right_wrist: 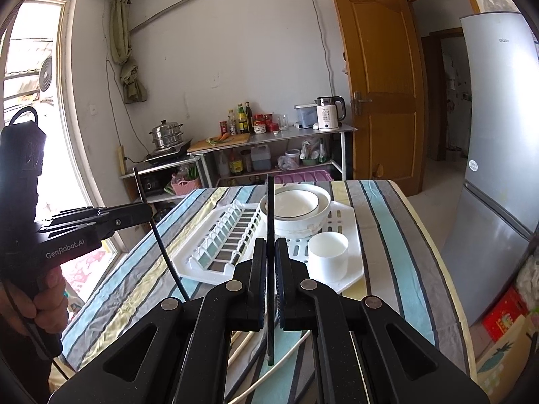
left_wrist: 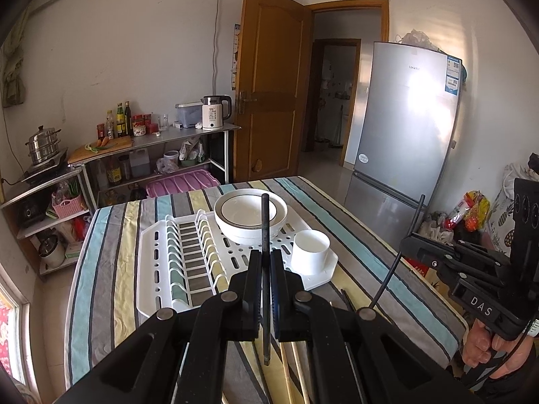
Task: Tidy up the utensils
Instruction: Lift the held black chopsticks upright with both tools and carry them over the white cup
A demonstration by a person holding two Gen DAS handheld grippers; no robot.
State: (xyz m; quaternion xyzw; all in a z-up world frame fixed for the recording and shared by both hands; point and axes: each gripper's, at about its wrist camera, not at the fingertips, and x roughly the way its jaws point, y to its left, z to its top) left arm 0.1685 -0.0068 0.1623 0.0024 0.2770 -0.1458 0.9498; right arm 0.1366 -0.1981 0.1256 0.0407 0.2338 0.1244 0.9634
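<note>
My left gripper [left_wrist: 266, 252] is shut on a black chopstick [left_wrist: 265, 222] that stands upright between its pads, above the near part of the striped table. The right gripper [right_wrist: 270, 240] is likewise shut on a second black chopstick [right_wrist: 270, 208]. Each gripper also shows in the other's view, with its stick slanting: the right gripper [left_wrist: 406, 244] at the right, the left gripper [right_wrist: 146, 212] at the left. Ahead lies a white dish rack [left_wrist: 151, 269] bearing stacked white bowls [left_wrist: 249, 215] and a white cup [left_wrist: 310, 252]. Pale chopsticks [left_wrist: 289, 370] and a dark one [left_wrist: 347, 299] lie on the cloth beneath me.
The table [left_wrist: 111, 269] wears a striped cloth and drops off at left and right. A silver fridge [left_wrist: 404, 134] stands to the right, an open wooden door [left_wrist: 269, 101] behind. Metal shelves [left_wrist: 151, 141] with a kettle, bottles and a steamer pot line the far wall.
</note>
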